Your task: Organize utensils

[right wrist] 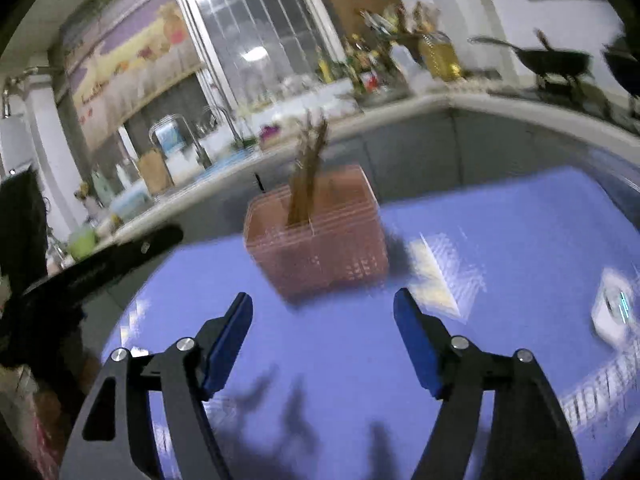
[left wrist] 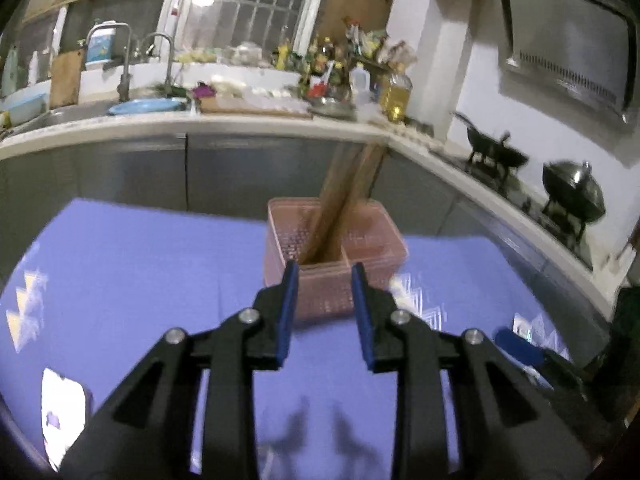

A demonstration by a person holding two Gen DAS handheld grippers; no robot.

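Left gripper (left wrist: 325, 270): our jaws stand partly open with nothing between them; the tips sit just short of the pink basket's near rim.

Pink basket (left wrist: 336, 280): it stands on the blue surface (left wrist: 140, 280), dead ahead of our left jaws and nearer to them than to our right ones. A divider splits it into compartments.

Chopsticks (left wrist: 344, 200): a brown bundle stands in the basket's rear left compartment as the left view shows it, long axis close to upright and leaning up and to the right.

Right gripper (right wrist: 323, 298): our jaws stand wide open and empty, with a clear strip of surface between the tips and the basket (right wrist: 320, 248), which lies ahead and a touch left of centre. The chopsticks (right wrist: 308, 176) rise from its left half here.

Loose utensils: we cannot make any out on the surface; both views are blurred.

Nearer hand: we judge the left better placed for the basket.
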